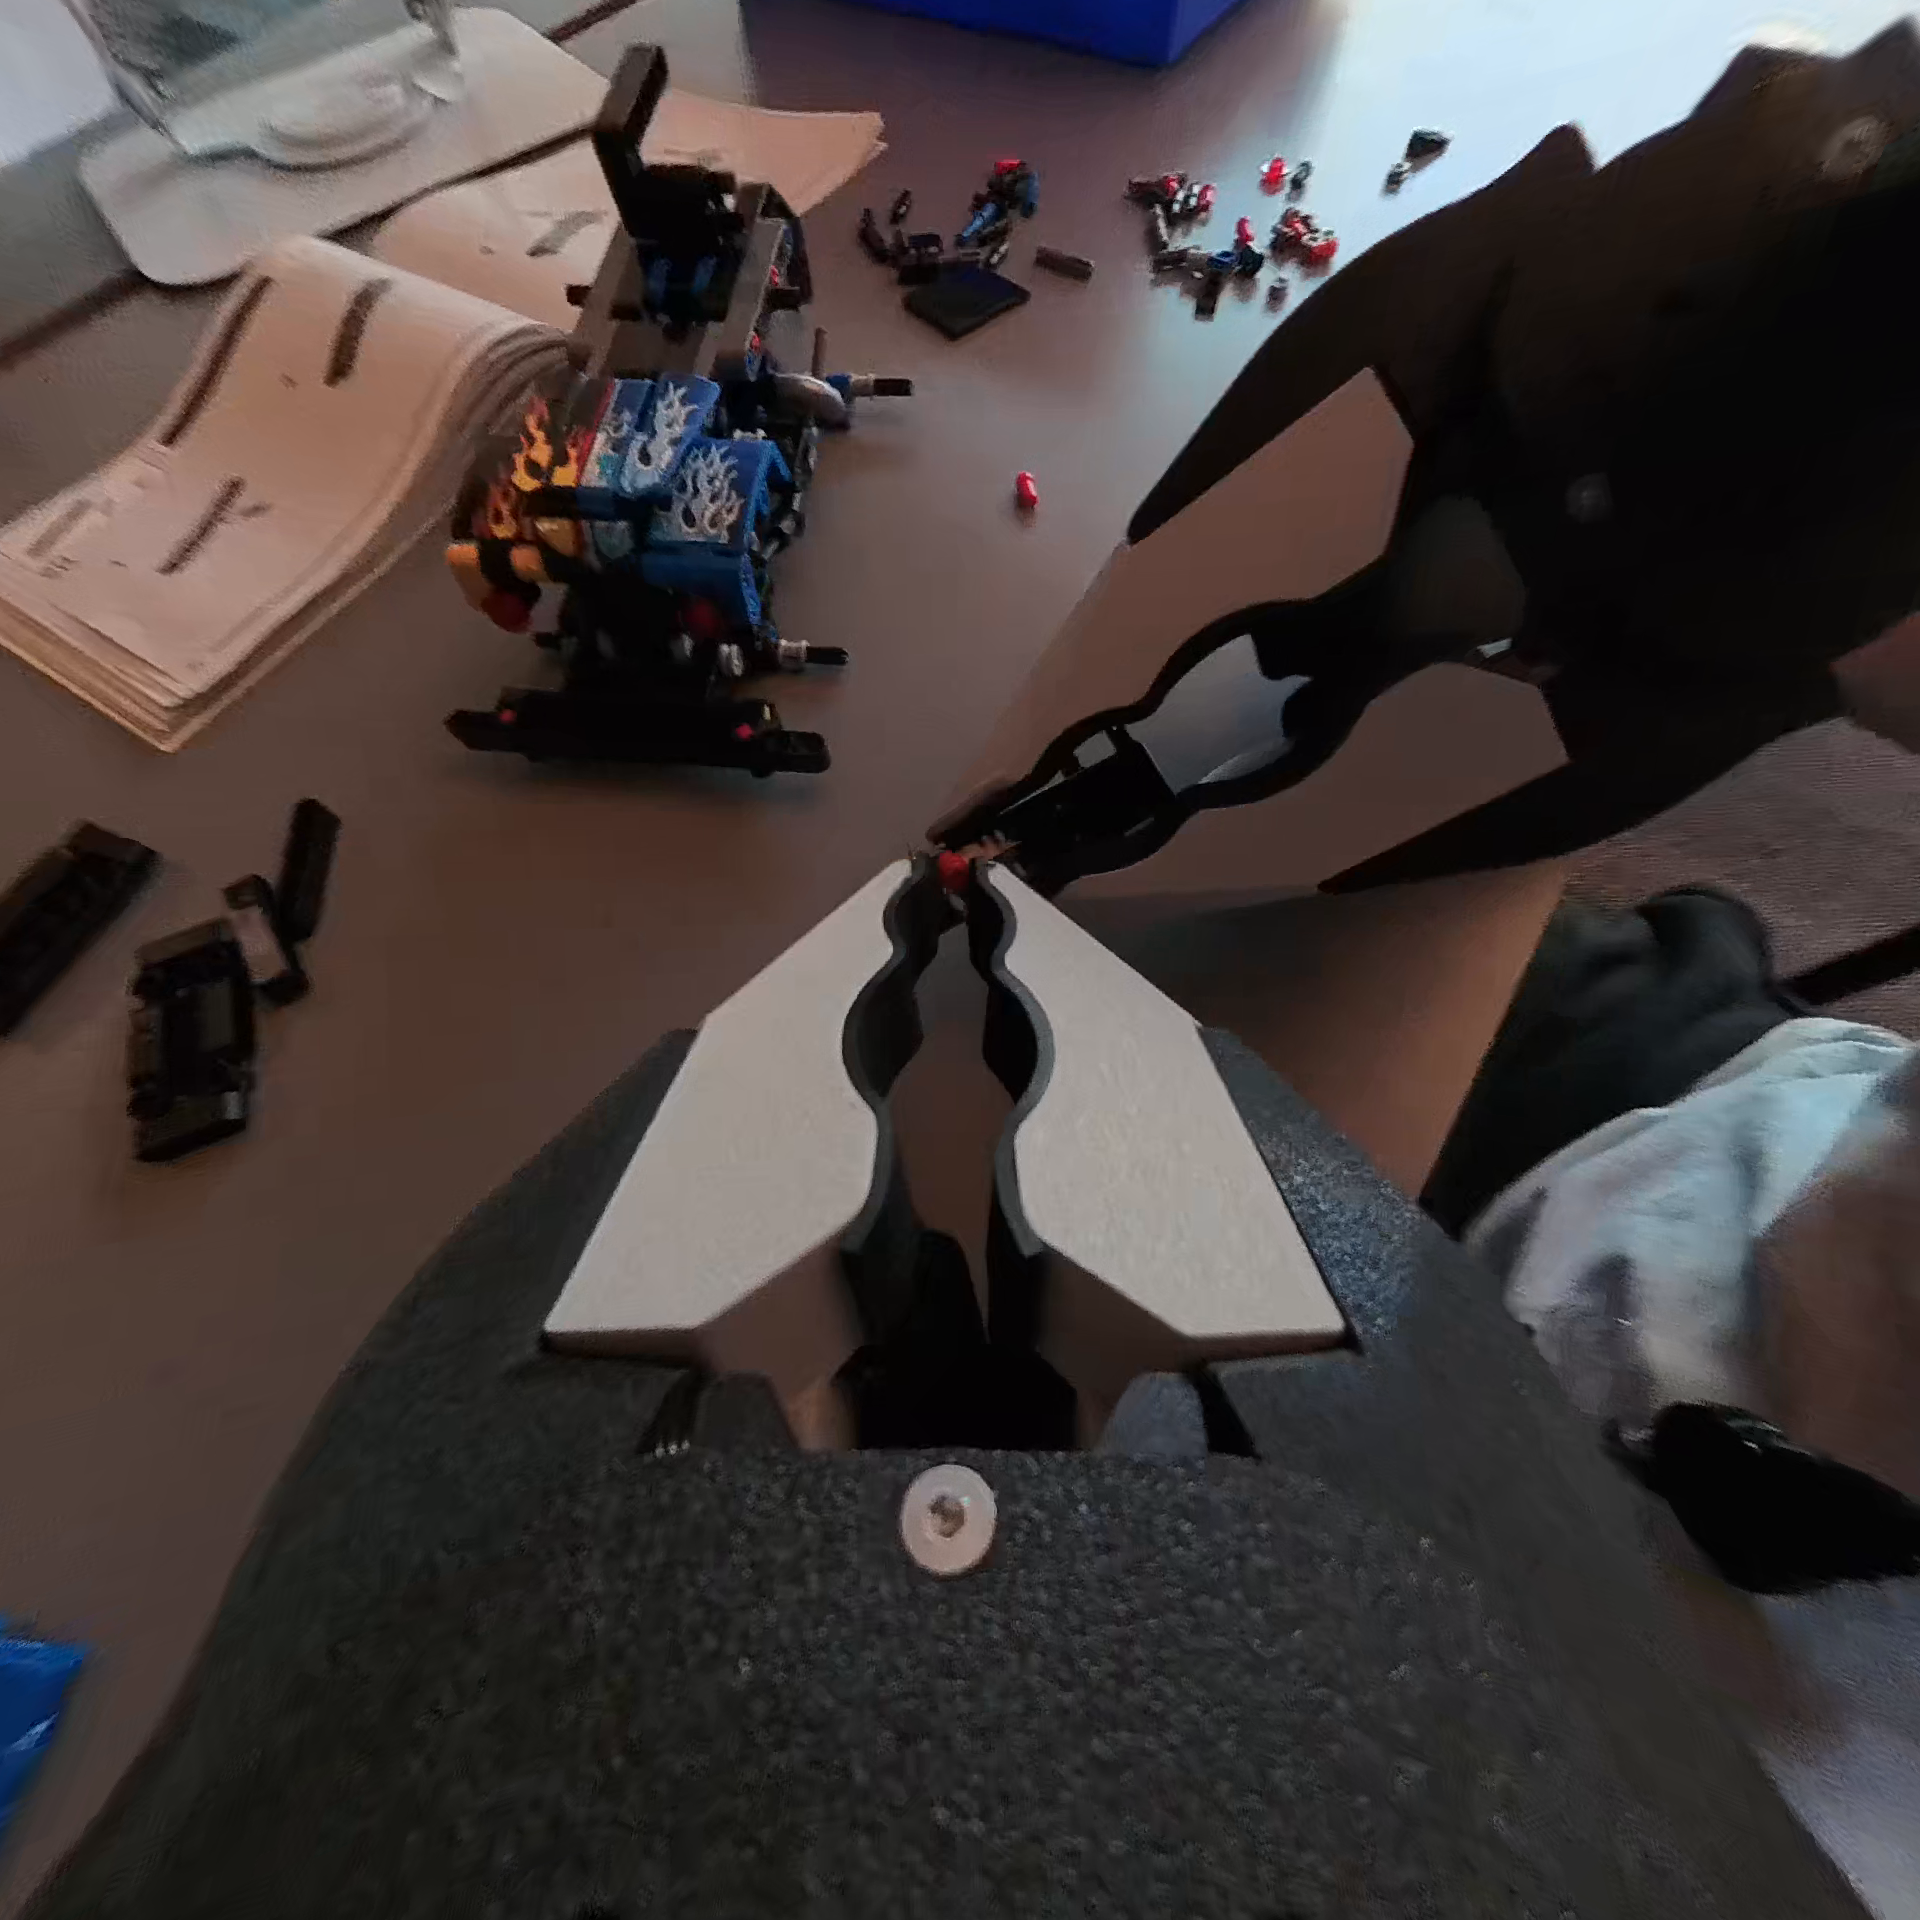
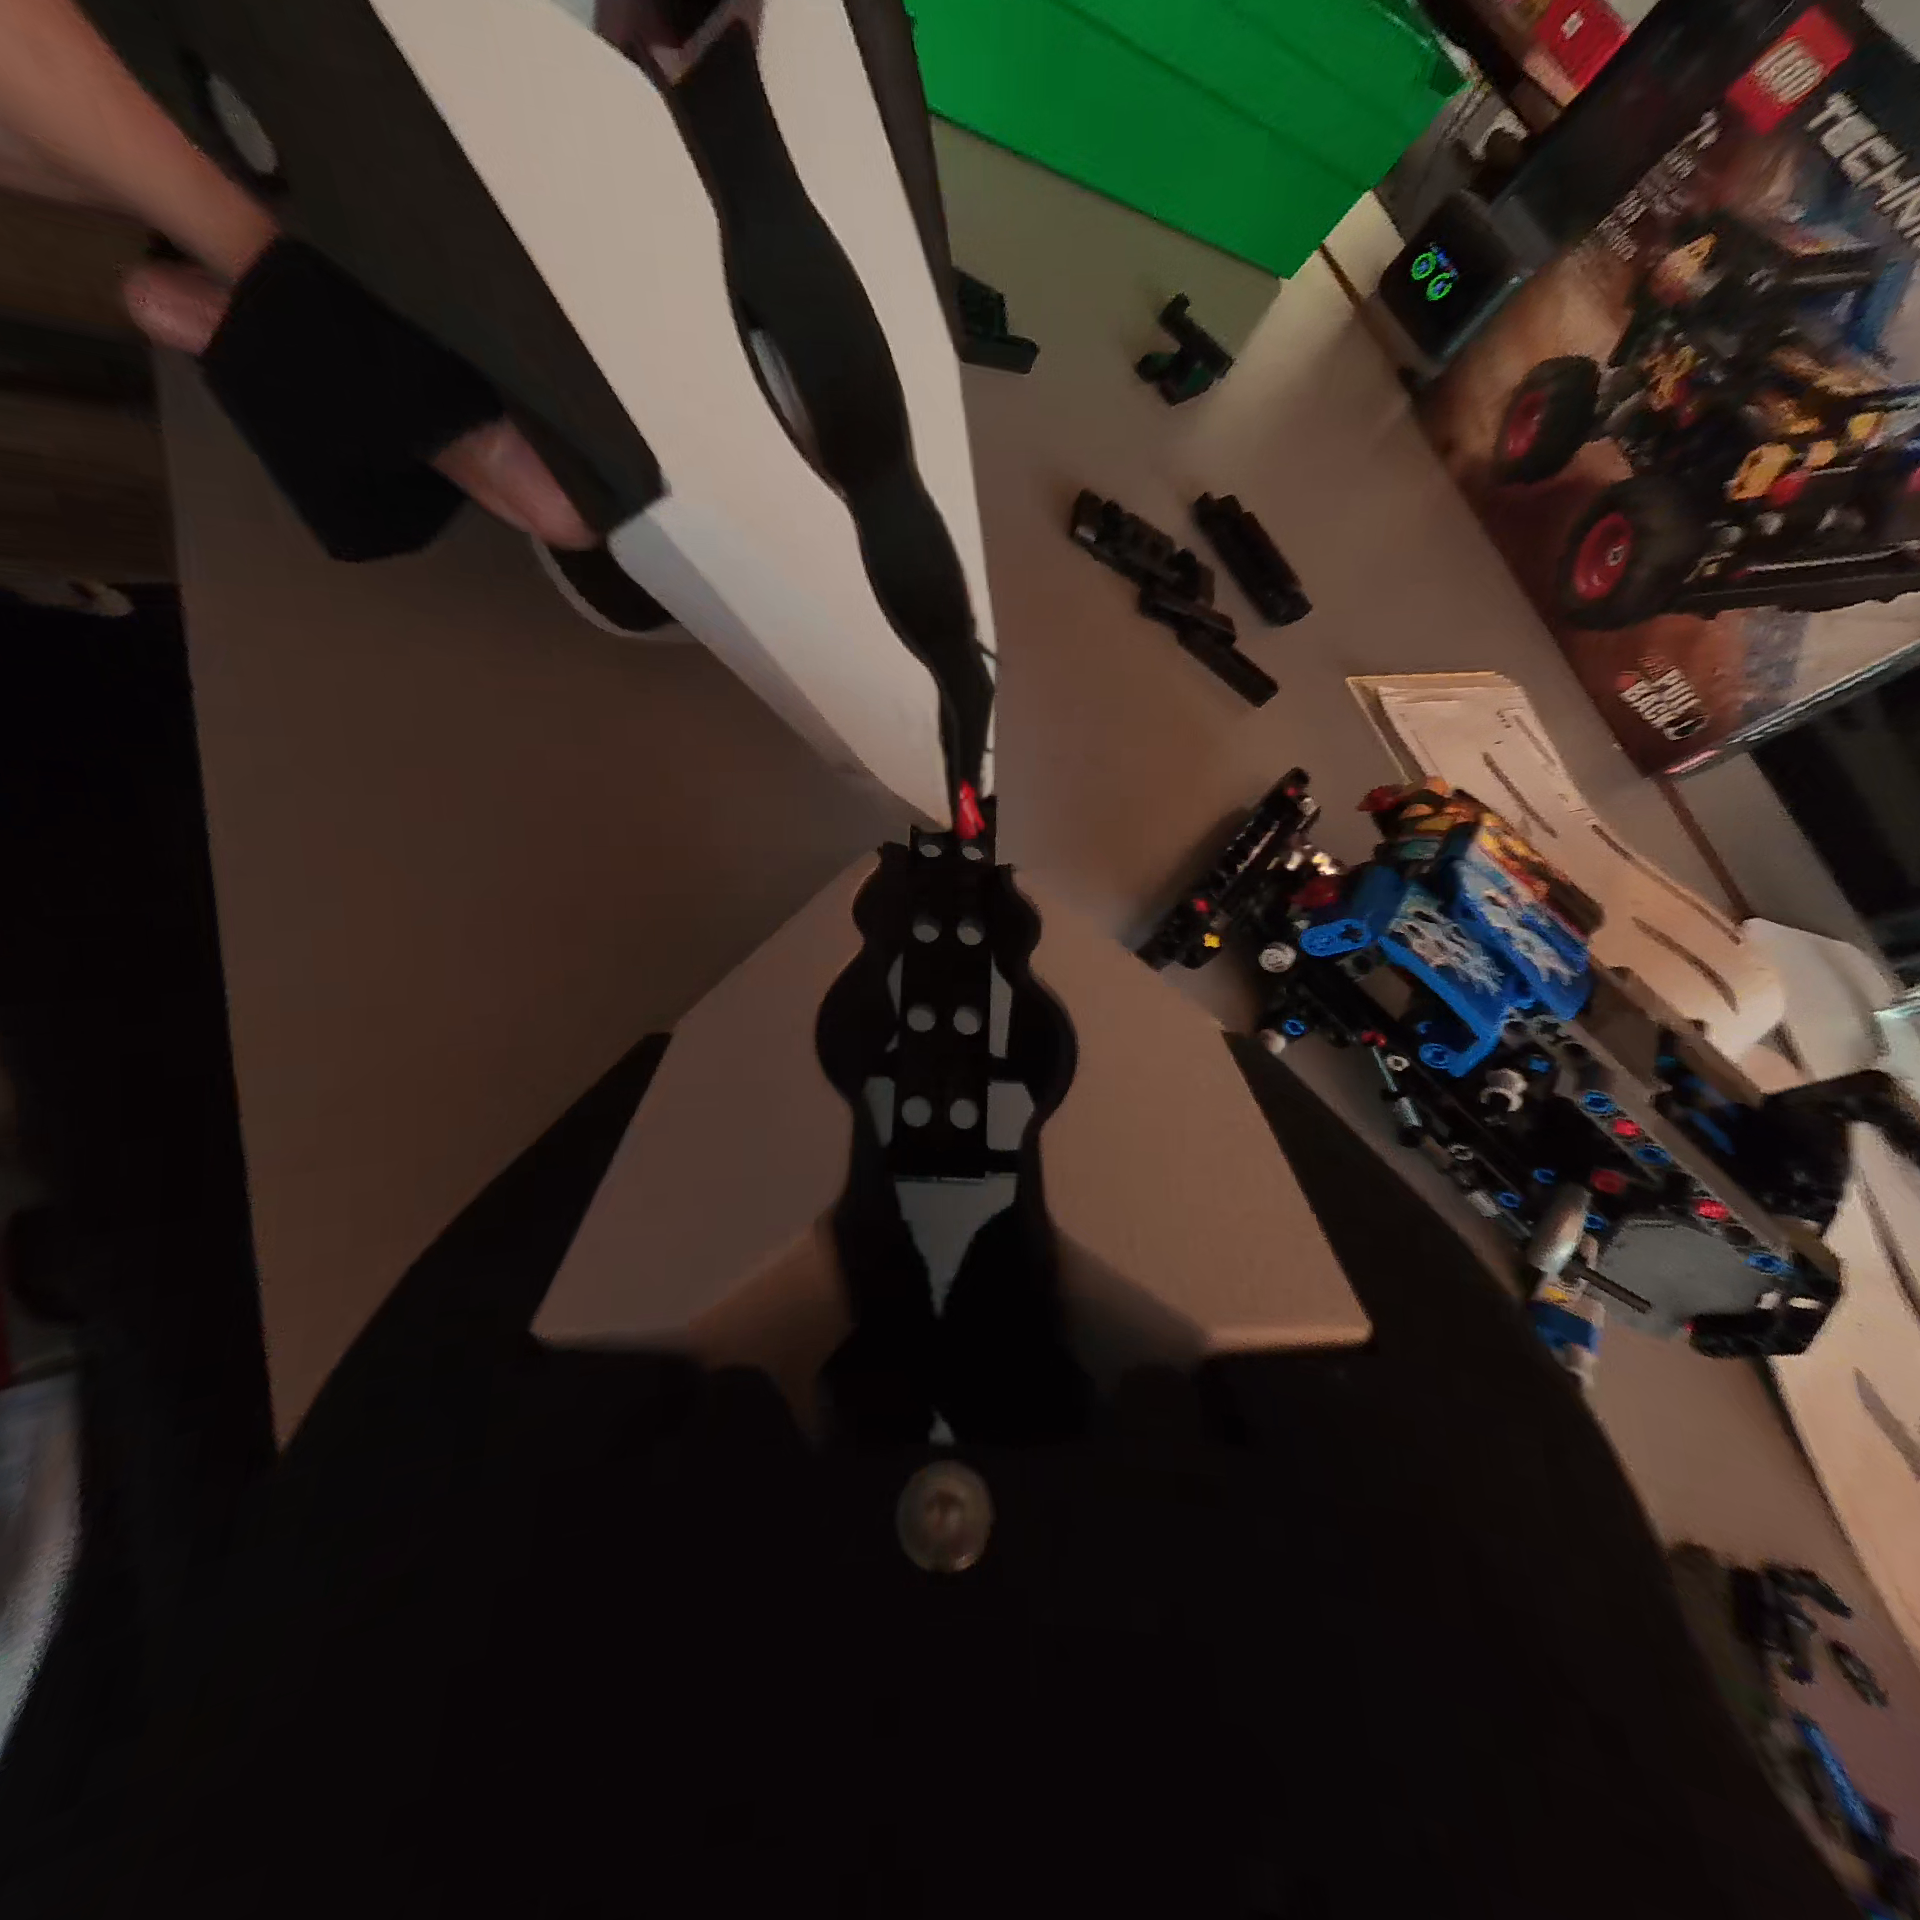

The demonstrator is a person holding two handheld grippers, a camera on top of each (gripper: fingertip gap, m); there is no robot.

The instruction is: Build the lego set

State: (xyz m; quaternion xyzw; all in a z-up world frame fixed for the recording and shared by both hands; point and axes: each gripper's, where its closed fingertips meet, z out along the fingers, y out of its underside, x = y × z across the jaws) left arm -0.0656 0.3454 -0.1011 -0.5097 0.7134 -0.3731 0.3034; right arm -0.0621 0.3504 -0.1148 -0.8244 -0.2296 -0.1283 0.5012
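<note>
Brown table (image 1: 436,935), lit from the far side, w/ Lego bits spread over it. In the left wrist view the half-built truck model (image 1: 644,488), blue panels w/ flame print, black frame, sits at approx 11 o'clock from the left gripper (image 1: 951,878), well apart. Open instruction booklet (image 1: 239,488) lies just beside it at 9 o'clock. Small red and black parts (image 1: 1216,234) lie scattered at 1 o'clock, far side; one lone red pin (image 1: 1025,488) lies on the table between that scatter and the grippers. Loose black beams (image 1: 187,997) at 9 o'clock, near edge.

Left gripper: jaws nearly closed, pinching a small red pin (image 1: 951,871) at the very tips. Right gripper (image 1: 997,831) comes in from 2 o'clock, tips meeting the left tips; its jaws are clamped on a black beam (image 2: 943,997) w/ paired rows of holes, seen lengthwise in the right wrist view. There the red pin sits at the beam's far end, touching it; can't tell if it is seated in a hole.

Right wrist view also shows a gloved hand (image 2: 343,416) on the left gripper body at 10 o'clock, the set's box (image 2: 1714,416) standing at 2 o'clock, and a green bin (image 2: 1174,114) at 12 o'clock.
</note>
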